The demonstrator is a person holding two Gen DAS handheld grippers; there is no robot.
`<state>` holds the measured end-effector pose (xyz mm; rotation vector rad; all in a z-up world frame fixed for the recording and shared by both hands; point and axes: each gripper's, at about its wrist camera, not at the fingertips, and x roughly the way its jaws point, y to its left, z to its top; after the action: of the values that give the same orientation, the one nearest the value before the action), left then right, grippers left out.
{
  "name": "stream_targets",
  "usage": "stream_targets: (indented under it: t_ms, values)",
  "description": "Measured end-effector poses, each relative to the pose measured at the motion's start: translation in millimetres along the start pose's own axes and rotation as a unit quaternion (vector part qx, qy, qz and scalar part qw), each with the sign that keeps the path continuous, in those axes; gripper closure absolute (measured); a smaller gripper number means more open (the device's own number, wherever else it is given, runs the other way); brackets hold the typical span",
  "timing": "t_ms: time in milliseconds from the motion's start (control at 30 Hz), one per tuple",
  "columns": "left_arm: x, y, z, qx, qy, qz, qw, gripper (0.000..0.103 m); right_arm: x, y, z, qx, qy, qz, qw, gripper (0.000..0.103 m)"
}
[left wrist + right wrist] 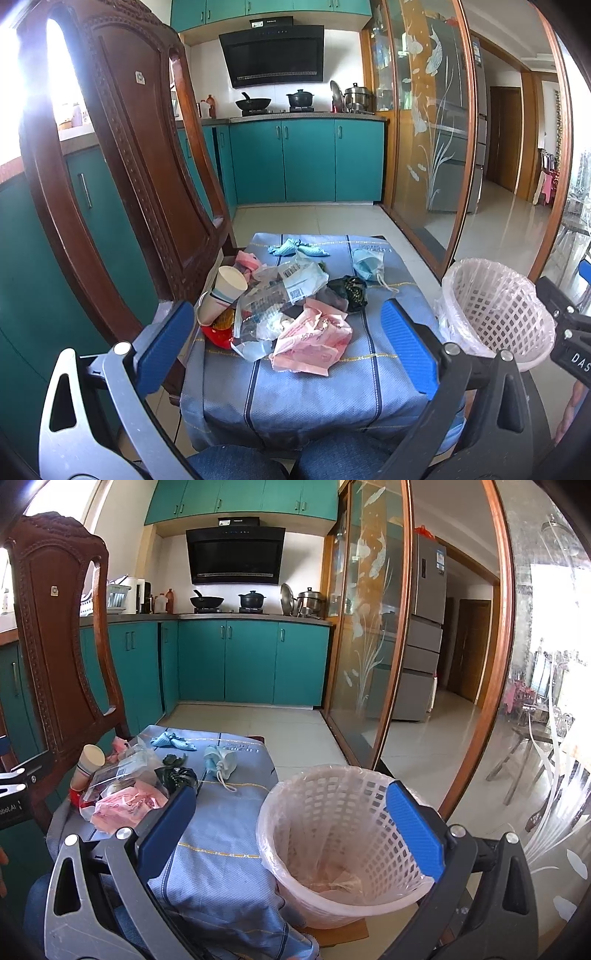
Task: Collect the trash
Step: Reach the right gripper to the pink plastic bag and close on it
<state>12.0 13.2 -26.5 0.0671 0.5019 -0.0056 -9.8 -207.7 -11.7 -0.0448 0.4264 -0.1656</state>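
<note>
Trash [291,314] sits piled on blue cloth [314,387] left of bin [347,845], w/ left gripper [288,343] & right gripper [291,827] both spread wide, holding nothing.

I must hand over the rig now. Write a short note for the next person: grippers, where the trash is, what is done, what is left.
Left gripper: open, empty, above the trash pile.
Right gripper: open, empty, above the basket.
Trash lies on the blue cloth: paper cups, pink bag, clear wrappers, dark crumpled piece, face mask, blue rag.
Done: the lined basket seems to hold a few scraps.
Left: everything on the cloth goes into the basket.
</note>
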Motion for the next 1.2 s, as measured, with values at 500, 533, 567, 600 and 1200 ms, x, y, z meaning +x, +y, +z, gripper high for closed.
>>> stream_targets:
  t_ms: [500,533,567,600,1200]
  values:
    - [55.8,43.3,-59.1,-0.038,0.113,0.005,0.9928,0.034,82.0,39.1,-10.4,0.005,0.119,0.142,0.983,0.052]
    - [61.7,47.2,-61.8,-0.041,0.123,0.009,0.9916,0.034,93.5,49.7,-14.1,0.004,0.135,0.161,0.978,0.052]
    - [64.6,49.6,-63.3,-0.043,0.126,0.010,0.9910,0.034,103.5,59.9,-17.3,0.002,0.149,0.178,0.973,0.052]
    - [67.6,52.4,-63.8,-0.046,0.131,0.010,0.9903,0.034,116.7,72.5,-20.0,0.003,0.167,0.201,0.965,0.052]
    - [92.4,72.3,-66.5,-0.040,0.166,0.033,0.9847,0.026,194.9,185.9,-39.1,-0.019,0.279,0.317,0.906,0.053]
